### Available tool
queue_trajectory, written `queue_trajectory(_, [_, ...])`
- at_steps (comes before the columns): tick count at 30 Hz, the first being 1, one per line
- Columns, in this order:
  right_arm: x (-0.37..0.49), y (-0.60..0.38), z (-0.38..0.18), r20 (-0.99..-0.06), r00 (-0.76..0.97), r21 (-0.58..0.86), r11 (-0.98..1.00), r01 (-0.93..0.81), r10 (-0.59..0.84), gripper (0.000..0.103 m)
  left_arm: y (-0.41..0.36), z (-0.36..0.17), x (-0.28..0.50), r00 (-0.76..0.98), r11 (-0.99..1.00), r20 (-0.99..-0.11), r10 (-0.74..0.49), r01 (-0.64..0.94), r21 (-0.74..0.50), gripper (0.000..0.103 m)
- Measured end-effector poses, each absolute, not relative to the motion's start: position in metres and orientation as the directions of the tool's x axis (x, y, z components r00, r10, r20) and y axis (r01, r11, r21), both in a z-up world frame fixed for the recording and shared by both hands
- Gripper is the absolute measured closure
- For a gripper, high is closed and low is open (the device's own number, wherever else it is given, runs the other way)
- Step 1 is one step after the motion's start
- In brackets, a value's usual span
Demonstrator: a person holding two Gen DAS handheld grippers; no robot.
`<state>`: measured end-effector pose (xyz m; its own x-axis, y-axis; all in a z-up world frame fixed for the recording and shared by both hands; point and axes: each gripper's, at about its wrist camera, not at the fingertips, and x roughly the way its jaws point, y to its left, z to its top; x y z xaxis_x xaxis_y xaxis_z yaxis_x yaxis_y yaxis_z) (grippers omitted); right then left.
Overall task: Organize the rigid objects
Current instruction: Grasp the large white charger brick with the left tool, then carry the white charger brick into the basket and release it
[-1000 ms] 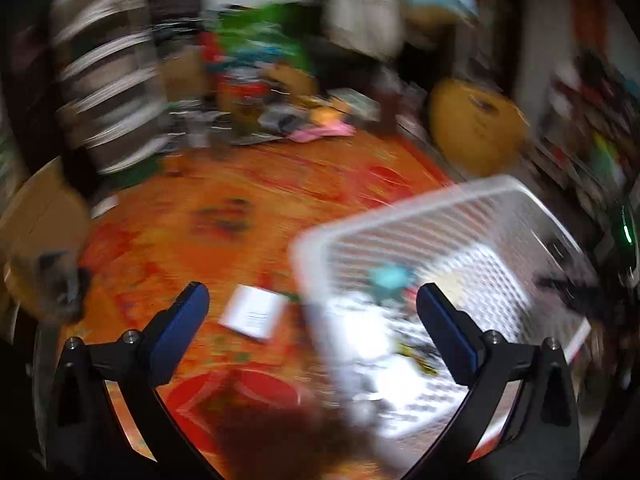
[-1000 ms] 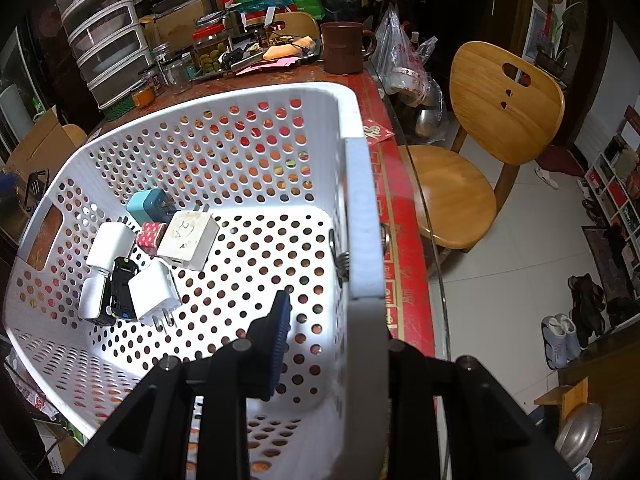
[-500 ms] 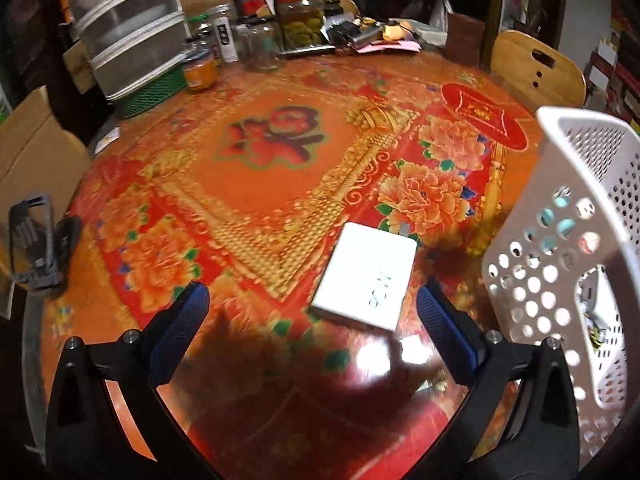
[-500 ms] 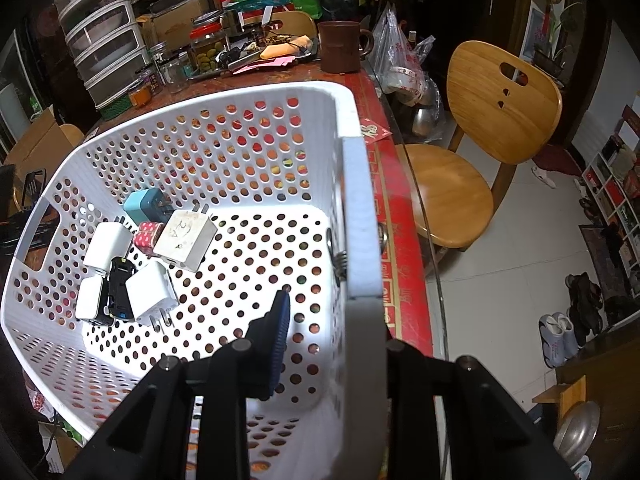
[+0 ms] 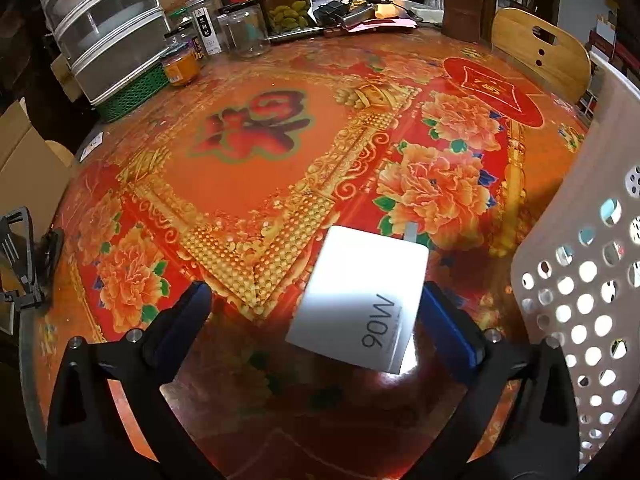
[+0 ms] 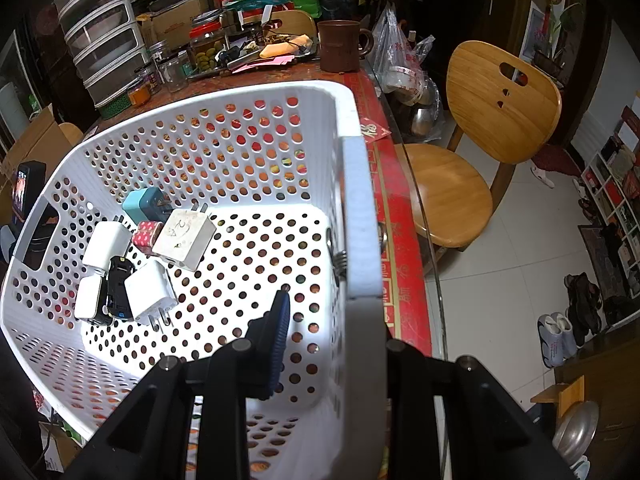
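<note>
A flat white charger [image 5: 362, 300] printed "90W" lies on the table [image 5: 248, 200] near its front edge, beside the white perforated basket [image 6: 362, 216]. My left gripper [image 5: 316, 312] is spread wide, straddling it, right pad just beside its edge. My right gripper [image 6: 332, 320] pinches the basket's wall.

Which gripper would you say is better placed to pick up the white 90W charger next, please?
The left gripper: it is open, with the white 90W charger lying on the table between its fingers. The right gripper is shut on the white basket wall.
</note>
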<state>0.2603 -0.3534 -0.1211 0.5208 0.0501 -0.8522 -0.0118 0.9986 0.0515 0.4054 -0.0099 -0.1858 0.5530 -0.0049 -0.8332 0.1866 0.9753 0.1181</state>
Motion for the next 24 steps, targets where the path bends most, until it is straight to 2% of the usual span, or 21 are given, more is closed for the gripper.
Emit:
queue_trajectory(3, [0.26, -0.353, -0.121, -0.852, 0.522, 0.052, 0.999, -0.011, 0.05, 0.076, -0.006, -0.187, 0.407, 0.541, 0.979, -0.84, -0.03, 0.184, 0.083, 0.003])
queue_trajectory(5, [0.26, -0.353, -0.122, -0.852, 0.521, 0.052, 0.999, -0.012, 0.051, 0.076, -0.005, -0.186, 0.407, 0.53, 0.979, -0.845, -0.067, 0.197, 0.046, 0.015])
queue_trajectory(7, [0.26, -0.353, -0.121, -0.852, 0.521, 0.052, 0.999, -0.012, 0.05, 0.076, -0.008, -0.182, 0.405, 0.524, 0.977, -0.846, -0.095, 0.213, 0.022, 0.045])
queue_trajectory(8, [0.26, -0.353, -0.121, -0.852, 0.521, 0.051, 0.999, -0.012, 0.05, 0.076, -0.011, -0.181, 0.404, 0.524, 0.976, -0.847, -0.093, 0.217, 0.027, 0.053])
queue_trajectory(10, [0.26, -0.353, -0.121, -0.852, 0.521, 0.052, 0.999, -0.012, 0.05, 0.076, -0.015, -0.179, 0.402, 0.533, 0.977, -0.844, -0.061, 0.205, 0.059, 0.054])
queue_trajectory(15, [0.261, -0.354, -0.122, -0.853, 0.519, 0.049, 0.999, -0.012, 0.048, 0.076, -0.006, -0.174, 0.395, 0.553, 0.984, -0.831, -0.059, 0.172, 0.045, 0.055])
queue_trajectory(24, [0.261, -0.354, -0.122, -0.853, 0.52, 0.05, 0.999, -0.014, 0.05, 0.076, 0.027, -0.126, 0.362, 0.65, 0.994, -0.759, -0.046, 0.106, 0.03, 0.055])
